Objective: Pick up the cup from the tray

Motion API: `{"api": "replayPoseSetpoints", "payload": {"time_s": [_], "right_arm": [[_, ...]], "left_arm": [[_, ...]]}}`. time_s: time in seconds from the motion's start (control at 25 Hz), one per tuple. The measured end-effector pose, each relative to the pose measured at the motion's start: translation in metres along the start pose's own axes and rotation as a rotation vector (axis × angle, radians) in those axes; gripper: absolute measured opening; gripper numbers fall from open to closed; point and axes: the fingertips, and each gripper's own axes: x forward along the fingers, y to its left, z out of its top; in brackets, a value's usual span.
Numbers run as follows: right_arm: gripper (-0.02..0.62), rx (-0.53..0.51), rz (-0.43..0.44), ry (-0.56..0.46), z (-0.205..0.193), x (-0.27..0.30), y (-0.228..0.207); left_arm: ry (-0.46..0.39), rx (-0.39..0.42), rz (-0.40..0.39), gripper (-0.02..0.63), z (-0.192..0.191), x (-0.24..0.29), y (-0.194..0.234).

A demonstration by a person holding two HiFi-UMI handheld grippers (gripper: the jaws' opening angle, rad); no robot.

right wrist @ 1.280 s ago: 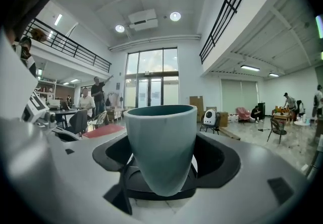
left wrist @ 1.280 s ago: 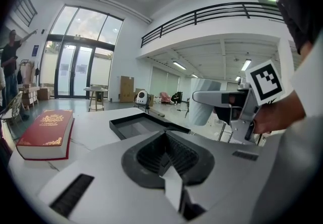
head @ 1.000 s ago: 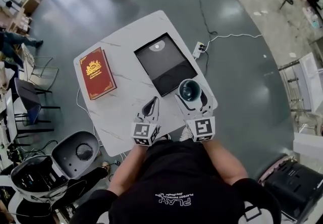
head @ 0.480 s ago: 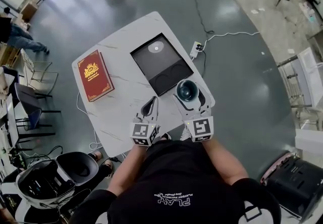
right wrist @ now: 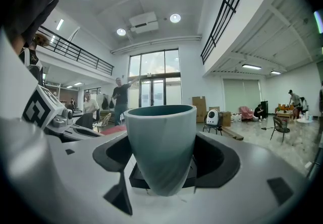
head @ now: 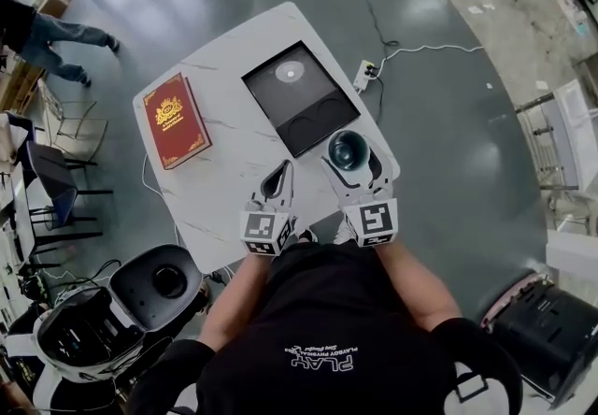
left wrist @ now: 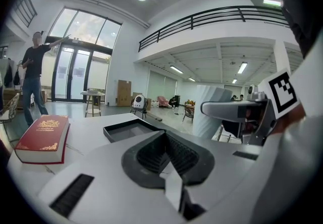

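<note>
Right gripper (head: 350, 159) has the teal cup (head: 347, 150) clamped upright between its jaws, gripping low on its sides. The cup is out of the black tray (head: 301, 107), just beside the tray's near corner at the white desk (head: 234, 161) edge; whether it clears the surface is hard to judge. Left gripper (head: 278, 182) sits alongside, jaws pressed together on nothing. A red book (head: 175, 121) lies off to the left.

One cup (head: 348, 150), one tray (head: 271, 103), one book (head: 177, 120), one table (head: 232, 165).
</note>
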Motion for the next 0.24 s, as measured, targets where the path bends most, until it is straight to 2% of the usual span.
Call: {"api": "replayPoseSetpoints", "payload": {"time_s": [0.24], "right_arm": [[0.371,-0.001,-0.003,0.010,-0.0060,-0.0063,0.0012]], "left_arm": [[-0.009,-0.001,0.019,0.008,0.0019,-0.0049,0.0002]]}}
